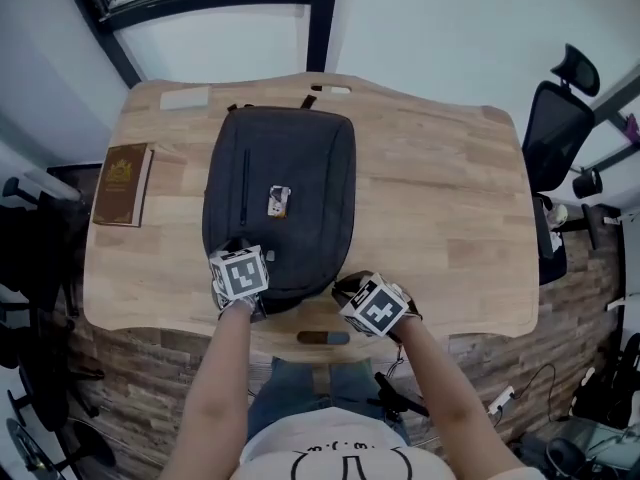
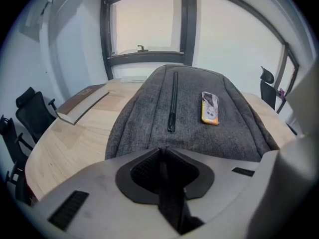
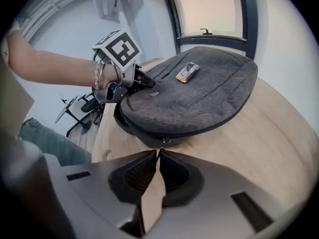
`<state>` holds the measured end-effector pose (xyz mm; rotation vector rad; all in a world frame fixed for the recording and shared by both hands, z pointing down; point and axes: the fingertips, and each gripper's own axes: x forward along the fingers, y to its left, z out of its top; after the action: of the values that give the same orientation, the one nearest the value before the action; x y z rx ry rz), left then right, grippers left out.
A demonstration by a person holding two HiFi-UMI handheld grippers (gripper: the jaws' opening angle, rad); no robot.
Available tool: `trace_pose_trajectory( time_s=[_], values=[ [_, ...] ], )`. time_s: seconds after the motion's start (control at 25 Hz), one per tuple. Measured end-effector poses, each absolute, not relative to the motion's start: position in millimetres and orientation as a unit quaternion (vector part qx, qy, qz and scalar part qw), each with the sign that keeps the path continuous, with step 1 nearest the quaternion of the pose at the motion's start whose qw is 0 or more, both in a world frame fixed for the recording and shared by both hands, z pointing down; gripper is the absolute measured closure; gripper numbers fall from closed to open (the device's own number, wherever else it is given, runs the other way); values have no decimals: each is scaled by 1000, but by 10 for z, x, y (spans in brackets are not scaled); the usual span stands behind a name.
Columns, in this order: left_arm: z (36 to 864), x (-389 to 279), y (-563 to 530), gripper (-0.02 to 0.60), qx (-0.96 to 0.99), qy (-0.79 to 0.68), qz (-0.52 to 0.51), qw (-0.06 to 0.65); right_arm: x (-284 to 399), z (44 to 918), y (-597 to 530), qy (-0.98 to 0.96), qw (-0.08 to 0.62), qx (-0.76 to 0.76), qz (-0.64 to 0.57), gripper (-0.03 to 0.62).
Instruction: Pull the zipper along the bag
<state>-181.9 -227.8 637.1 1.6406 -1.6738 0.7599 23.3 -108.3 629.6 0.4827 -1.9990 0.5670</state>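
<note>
Dark grey bag (image 1: 280, 203) flat on table (image 1: 450, 218), zipper pull (image 3: 163, 142) at near edge

Office room coming into view here.
A wide wooden counter (image 1: 440, 208) is sitting under big windows (image 2: 144, 26), black swivel chairs (image 1: 556, 128) are standing around it, a book (image 1: 122, 185) is lying at one edge.
</note>
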Motion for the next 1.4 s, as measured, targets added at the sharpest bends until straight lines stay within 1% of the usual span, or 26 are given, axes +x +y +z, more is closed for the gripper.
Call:
trace_pose_trajectory(
  time_s=[0.28,0.48,0.64,0.92,1.0,1.12,1.4],
  values=[
    [6369,-1797,-2274,535,628,-643,294,325,-238,6258,-761,-813,455,249,262,510],
    [6375,-1776,-2258,535,633,-635,291,334,-591,6261,-597,-811,424,270,299,507],
    [6377,-1759,-2217,535,639,-627,286,341,-798,6310,-508,-813,414,278,302,507],
    [6350,-1742,-2208,535,660,-591,264,382,-779,6302,-532,-816,367,320,311,503],
    [6317,-1752,-2173,535,663,-581,263,392,-778,6295,-518,-814,369,327,306,490],
    [6262,-1750,-2148,534,670,-571,260,398,-699,6260,-493,-809,384,333,297,439],
    [5987,-1821,-2023,534,694,-570,218,383,-216,5948,-571,-801,381,367,281,441]
  ],
)
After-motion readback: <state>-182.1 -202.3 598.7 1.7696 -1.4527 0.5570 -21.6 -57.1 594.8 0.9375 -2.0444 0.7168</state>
